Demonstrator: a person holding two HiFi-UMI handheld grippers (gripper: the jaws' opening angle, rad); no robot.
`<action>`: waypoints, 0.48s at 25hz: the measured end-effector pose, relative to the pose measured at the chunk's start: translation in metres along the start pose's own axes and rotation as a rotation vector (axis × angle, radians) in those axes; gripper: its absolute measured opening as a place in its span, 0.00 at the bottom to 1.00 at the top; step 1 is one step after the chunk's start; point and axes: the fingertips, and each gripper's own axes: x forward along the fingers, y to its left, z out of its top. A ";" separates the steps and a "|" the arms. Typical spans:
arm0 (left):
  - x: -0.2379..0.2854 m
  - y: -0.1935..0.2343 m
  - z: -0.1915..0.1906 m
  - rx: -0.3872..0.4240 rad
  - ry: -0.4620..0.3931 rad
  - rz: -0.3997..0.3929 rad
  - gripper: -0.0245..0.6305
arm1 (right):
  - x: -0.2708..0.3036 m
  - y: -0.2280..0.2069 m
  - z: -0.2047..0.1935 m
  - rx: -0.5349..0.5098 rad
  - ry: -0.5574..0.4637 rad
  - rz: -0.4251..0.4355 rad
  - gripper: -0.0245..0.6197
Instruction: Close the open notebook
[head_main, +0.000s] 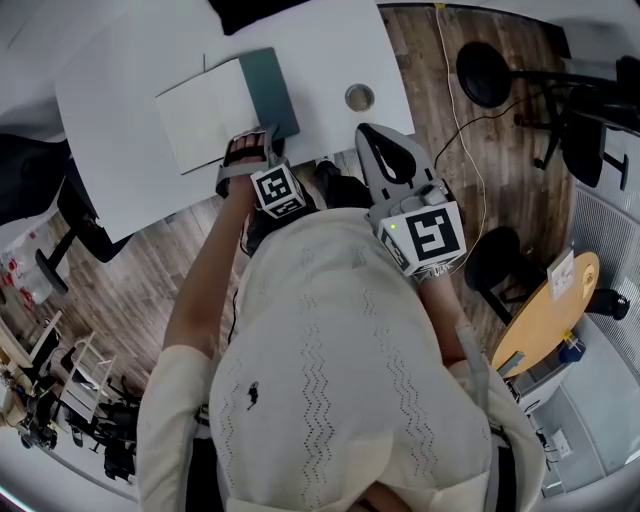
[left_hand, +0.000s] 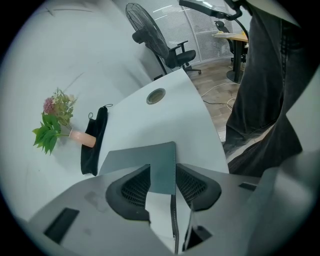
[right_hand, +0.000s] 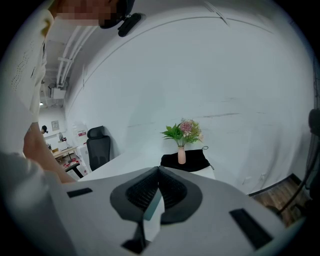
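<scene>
The notebook lies open on the white table (head_main: 120, 170), with a white page (head_main: 205, 115) on the left and a teal cover (head_main: 268, 92) on the right. My left gripper (head_main: 250, 148) is at the notebook's near edge, over the seam between page and cover. In the left gripper view it (left_hand: 162, 172) stands open, the teal cover (left_hand: 145, 157) and a strip of white page showing in the gap between its jaws. My right gripper (head_main: 368, 135) hangs shut at the table's front right edge, away from the notebook, with nothing in it (right_hand: 159, 170).
A round cable grommet (head_main: 359, 97) sits right of the notebook. A black bag (left_hand: 92, 142) and a small vase of flowers (left_hand: 55, 125) are at the table's far edge. A floor fan (head_main: 485, 75), office chairs and a round wooden table (head_main: 550, 310) stand to the right.
</scene>
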 end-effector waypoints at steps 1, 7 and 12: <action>0.000 0.000 0.000 -0.003 0.003 0.003 0.29 | -0.001 -0.001 0.000 0.000 -0.001 0.000 0.04; -0.001 -0.002 -0.002 -0.080 0.029 0.013 0.25 | -0.005 -0.004 0.000 -0.007 -0.003 0.014 0.04; -0.001 -0.008 0.002 -0.169 0.035 -0.011 0.15 | -0.009 -0.006 0.001 -0.015 -0.009 0.033 0.04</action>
